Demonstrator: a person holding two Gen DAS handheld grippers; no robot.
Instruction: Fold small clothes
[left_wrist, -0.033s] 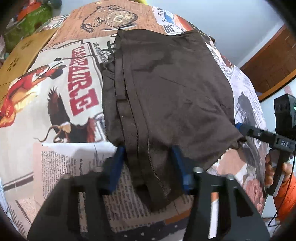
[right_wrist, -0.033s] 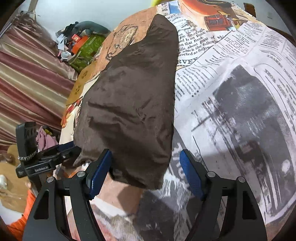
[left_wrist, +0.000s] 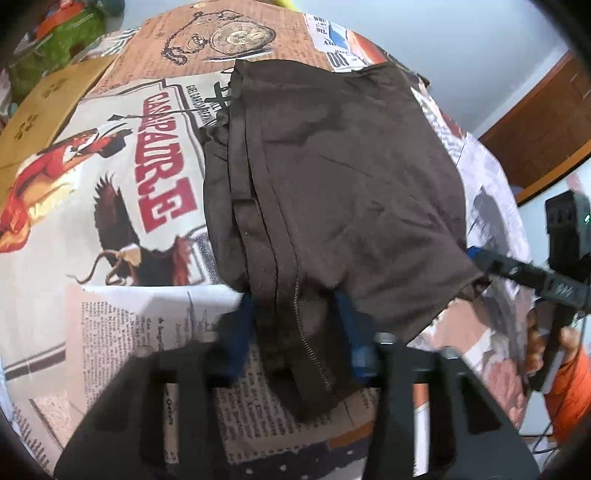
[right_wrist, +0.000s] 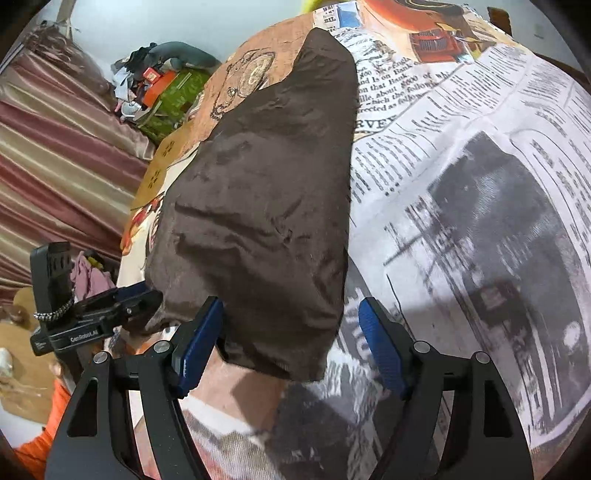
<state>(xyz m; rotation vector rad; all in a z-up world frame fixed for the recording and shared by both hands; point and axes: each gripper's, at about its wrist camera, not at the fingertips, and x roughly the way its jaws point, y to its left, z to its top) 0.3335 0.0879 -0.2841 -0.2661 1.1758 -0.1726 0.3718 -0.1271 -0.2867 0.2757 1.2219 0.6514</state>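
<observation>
Lying folded on the newsprint-pattern cloth, the dark brown garment is seen w/ stacked hems along one edge. Near corner is clamped by left gripper; right gripper fingers are spread, straddling its near edge.

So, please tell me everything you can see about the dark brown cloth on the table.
The dark brown woven garment lies folded on the newspaper-print tablecloth, several layered edges and a stitched seam showing along its left side. Its surface is softly wrinkled. The left gripper has its blue jaws on either side of the near hem; the right gripper stands open around the near right corner, one jaw touching the cloth.
</observation>
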